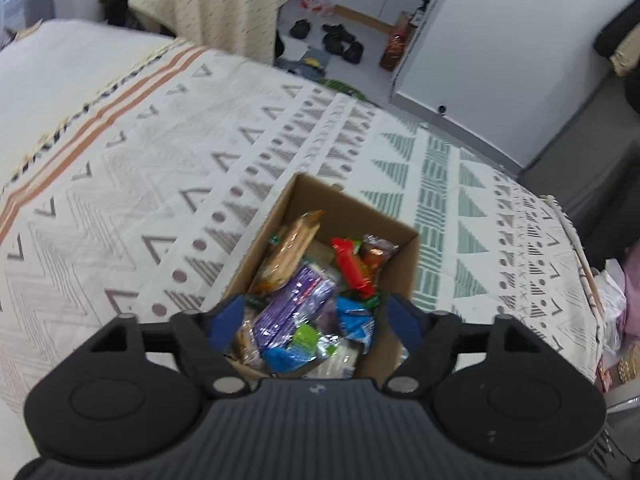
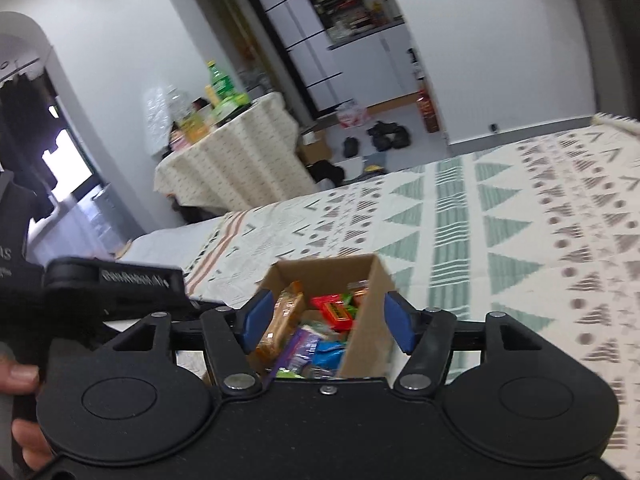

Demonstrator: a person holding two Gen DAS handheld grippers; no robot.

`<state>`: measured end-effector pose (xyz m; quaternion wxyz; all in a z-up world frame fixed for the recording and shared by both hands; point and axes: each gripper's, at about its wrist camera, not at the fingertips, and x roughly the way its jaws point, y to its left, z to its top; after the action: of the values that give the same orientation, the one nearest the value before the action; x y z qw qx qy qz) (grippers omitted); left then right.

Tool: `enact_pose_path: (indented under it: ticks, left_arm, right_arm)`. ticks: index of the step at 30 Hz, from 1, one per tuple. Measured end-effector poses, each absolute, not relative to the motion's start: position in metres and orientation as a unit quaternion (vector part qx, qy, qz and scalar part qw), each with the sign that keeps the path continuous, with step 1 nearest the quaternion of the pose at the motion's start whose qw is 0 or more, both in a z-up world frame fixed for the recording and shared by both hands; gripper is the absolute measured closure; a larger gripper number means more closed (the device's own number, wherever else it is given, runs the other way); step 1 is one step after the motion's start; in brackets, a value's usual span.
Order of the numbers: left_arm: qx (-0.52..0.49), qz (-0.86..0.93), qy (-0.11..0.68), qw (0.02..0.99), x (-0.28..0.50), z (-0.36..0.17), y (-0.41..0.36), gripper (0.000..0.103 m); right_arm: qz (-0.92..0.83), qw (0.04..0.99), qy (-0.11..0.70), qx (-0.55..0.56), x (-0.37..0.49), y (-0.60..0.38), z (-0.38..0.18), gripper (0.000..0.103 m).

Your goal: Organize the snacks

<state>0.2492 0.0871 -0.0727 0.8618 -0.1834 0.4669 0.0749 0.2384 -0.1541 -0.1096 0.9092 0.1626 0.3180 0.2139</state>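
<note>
A brown cardboard box [image 1: 400,276] sits on a patterned bedspread [image 1: 160,184] and holds several wrapped snacks: a purple pack [image 1: 296,304], a red pack [image 1: 352,266], a blue pack [image 1: 354,318] and a long tan biscuit pack [image 1: 288,252]. My left gripper [image 1: 316,318] hovers above the box with its blue pads spread wide and nothing between them. In the right wrist view the same box [image 2: 368,336] lies just beyond my right gripper [image 2: 328,320], whose pads also stand apart and hold nothing. The box's right wall sits between the right gripper's fingers, untouched.
The left gripper's black body [image 2: 112,284] and a hand [image 2: 20,376] show at the left of the right wrist view. Beyond the bed stand a cloth-covered table [image 2: 228,160] with bottles, black bags on the floor [image 1: 340,40] and a white wall panel [image 1: 500,60].
</note>
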Motion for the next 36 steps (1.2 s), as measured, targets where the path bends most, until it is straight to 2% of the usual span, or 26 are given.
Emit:
enact_pose_path:
  ticks: [6, 8, 13, 17, 24, 36]
  left_arm:
    - [-0.162, 0.060, 0.466, 0.868, 0.236, -0.051, 0.076, 0.019]
    - [-0.159, 0.055, 0.462, 0.871, 0.228, -0.045, 0.074, 0.018]
    - [-0.164, 0.042, 0.451, 0.876, 0.206, -0.030, 0.073, 0.010]
    - [-0.166, 0.027, 0.434, 0.885, 0.189, -0.013, 0.074, 0.000]
    - [-0.153, 0.007, 0.411, 0.899, 0.162, 0.015, 0.076, 0.000]
    - [-0.140, -0.034, 0.405, 0.903, 0.116, 0.031, 0.081, 0.000]
  right_arm:
    - [0.178, 0.921, 0.310, 0.158, 0.217, -0.180, -0.089, 0.031]
    - [0.171, 0.923, 0.307, 0.158, 0.208, -0.186, -0.081, 0.023]
    - [0.157, 0.930, 0.296, 0.151, 0.190, -0.194, -0.063, 0.011]
    - [0.149, 0.935, 0.284, 0.152, 0.174, -0.201, -0.049, 0.000]
    - [0.130, 0.939, 0.279, 0.153, 0.150, -0.208, -0.033, 0.000]
    - [0.107, 0.941, 0.286, 0.149, 0.112, -0.215, -0.022, 0.000]
